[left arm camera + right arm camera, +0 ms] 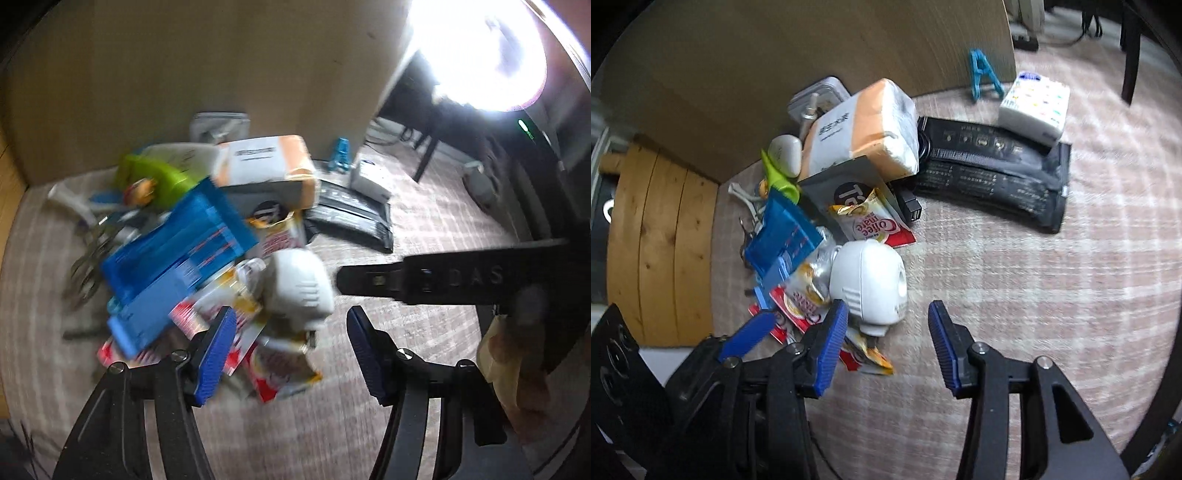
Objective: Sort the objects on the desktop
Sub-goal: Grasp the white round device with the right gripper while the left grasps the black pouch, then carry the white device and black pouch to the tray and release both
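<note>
A heap of mixed objects is lying on a checked carpet, against the foot of a wooden panel. At the heap's left edge, metal scissors and a green item are being shown only as blur. A blue box is lying tilted over coffee-creamer sachets, and a tissue pack is resting on top at the rear.

The left gripper is being held wide open, empty, over the heap's near edge. The right gripper is likewise being held wide open and empty, with the white rounded device just ahead of its left finger. This device is judged the likeliest pick: it is lying uppermost and unobstructed. Its smooth dome should be straddled across the narrower width, and the sachet beneath should be kept out of the grasp.

To the right, a black pouch is carrying a white box; a blue clip is standing behind.

What lies under the heap is hidden. No sorting container is being shown.
</note>
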A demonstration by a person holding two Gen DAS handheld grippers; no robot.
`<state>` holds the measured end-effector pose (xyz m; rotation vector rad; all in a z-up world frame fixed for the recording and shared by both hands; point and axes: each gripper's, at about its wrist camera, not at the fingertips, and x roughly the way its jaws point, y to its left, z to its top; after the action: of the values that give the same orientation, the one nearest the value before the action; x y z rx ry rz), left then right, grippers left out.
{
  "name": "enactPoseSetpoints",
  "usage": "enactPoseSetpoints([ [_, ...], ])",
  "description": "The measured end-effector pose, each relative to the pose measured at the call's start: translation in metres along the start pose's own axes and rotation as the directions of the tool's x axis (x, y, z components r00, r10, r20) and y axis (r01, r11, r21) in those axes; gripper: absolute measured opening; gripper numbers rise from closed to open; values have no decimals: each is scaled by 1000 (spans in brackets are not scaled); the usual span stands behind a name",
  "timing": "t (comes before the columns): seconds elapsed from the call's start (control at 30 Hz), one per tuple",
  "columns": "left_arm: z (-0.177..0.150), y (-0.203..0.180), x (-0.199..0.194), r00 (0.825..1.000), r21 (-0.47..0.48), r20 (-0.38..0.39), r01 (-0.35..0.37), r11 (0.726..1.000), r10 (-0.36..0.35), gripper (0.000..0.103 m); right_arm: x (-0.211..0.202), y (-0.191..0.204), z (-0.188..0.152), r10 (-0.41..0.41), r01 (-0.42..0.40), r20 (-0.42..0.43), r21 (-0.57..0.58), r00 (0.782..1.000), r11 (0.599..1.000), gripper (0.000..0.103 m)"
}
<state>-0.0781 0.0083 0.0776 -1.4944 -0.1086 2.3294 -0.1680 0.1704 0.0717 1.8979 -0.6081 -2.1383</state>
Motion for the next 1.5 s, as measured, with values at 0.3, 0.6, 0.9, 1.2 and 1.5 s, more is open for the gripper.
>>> enactPoseSetpoints([
  [0.3, 18, -8, 45, 998, 58, -65, 15, 998, -12, 60, 27, -5, 19, 59, -58, -72, 12, 996, 998, 46],
  [0.6, 19, -1, 65, 991, -3, -92, 98, 995, -98, 45, 42, 3, 22, 126, -127, -115, 0, 985, 992, 54],
  [0.9, 9, -5, 64, 989, -35, -94, 115, 993, -118, 40, 41, 9, 8, 98, -101, -90, -27, 991, 994, 53],
  [1.2, 0, -47, 35, 989, 2, -59, 136, 991, -136, 38, -10, -14, -17, 132, -133, -45, -27, 990, 991, 53],
  [1.5, -16, -133, 16, 981, 123, -57, 189, 974, -183, 38, -83, -73, -67, 120, -122, 78, 30, 990, 992, 53],
])
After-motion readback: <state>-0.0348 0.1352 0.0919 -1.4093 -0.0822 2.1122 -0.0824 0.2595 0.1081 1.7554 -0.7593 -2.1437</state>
